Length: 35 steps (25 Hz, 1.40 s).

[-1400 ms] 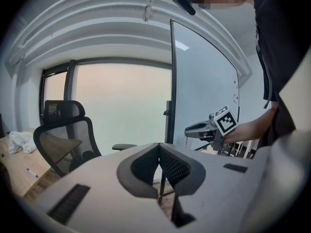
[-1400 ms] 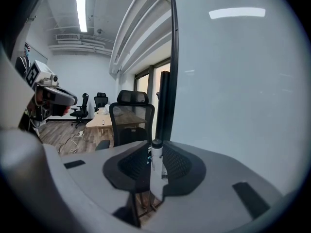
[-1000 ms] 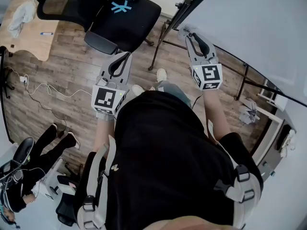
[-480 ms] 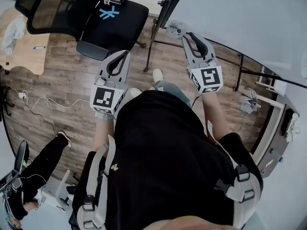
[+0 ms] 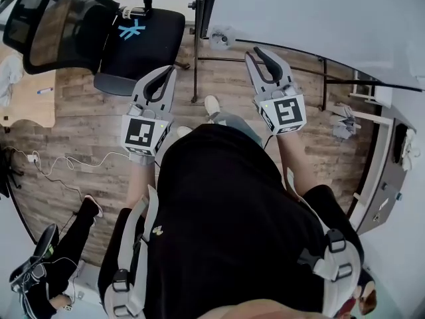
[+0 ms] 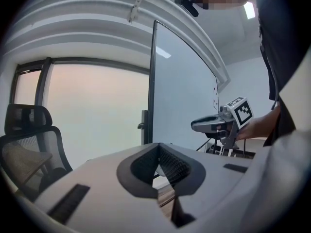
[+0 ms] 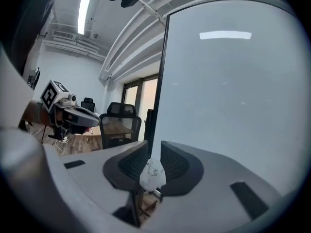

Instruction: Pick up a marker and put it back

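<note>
No marker shows near either gripper; a small blue-tipped pen-like thing [image 5: 45, 90] lies on the wooden desk [image 5: 26, 105] far left. The whiteboard [image 5: 319, 18] fills the upper right of the head view and stands ahead in both gripper views [image 7: 228, 91]. A crumpled white object [image 5: 222, 37] sits by its lower edge and shows between the right jaws [image 7: 152, 174], farther off. My left gripper [image 5: 169, 70] is held above the floor, jaws meeting at the tip, empty. My right gripper [image 5: 252, 53] points at the board with a narrow gap between its jaws, holding nothing.
A black office chair [image 5: 126, 38] stands left of the whiteboard's black stand post [image 5: 197, 52]. Cables [image 5: 60, 161] trail over the wooden floor. Another person [image 5: 60, 258] sits at lower left. More stand frames and clutter [image 5: 345, 121] are at the right.
The view has swung toward the whiteboard: chair and desk slid left, and the board fills more of the frame. Both grippers stay held out in front, unchanged in state.
</note>
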Tool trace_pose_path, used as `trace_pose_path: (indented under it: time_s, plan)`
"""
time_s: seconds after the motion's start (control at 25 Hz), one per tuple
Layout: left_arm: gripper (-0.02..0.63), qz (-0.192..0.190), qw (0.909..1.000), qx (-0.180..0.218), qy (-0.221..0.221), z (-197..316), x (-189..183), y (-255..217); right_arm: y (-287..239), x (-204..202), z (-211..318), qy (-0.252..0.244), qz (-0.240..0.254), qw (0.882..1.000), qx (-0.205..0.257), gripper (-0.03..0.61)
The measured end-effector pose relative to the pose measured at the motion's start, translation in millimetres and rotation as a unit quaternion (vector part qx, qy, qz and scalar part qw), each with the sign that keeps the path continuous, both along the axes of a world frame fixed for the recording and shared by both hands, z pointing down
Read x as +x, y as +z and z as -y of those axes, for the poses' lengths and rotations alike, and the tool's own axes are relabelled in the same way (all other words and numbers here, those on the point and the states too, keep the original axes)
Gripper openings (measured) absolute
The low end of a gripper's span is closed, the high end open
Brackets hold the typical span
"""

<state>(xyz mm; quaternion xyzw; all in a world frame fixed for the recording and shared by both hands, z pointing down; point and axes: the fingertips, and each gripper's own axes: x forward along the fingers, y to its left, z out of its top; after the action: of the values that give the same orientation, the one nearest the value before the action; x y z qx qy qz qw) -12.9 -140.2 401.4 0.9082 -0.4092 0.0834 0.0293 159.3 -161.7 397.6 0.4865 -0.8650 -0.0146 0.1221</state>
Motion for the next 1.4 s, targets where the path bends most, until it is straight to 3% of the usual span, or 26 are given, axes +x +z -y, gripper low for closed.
trace_pose_path:
  time_s: [0.64,1.4]
  plan:
    - [0.008,0.002,0.9972,-0.009,0.074,6.9,44.2,3.9,7.5,23.6,-43.4,0.053,-0.004,0.998,-0.021,0.084]
    - [0.008,0.002,0.9952,-0.015,0.096,0.0,61.4,7.4,20.1,35.7,-61.4,0.076,0.014,0.996,-0.041,0.083]
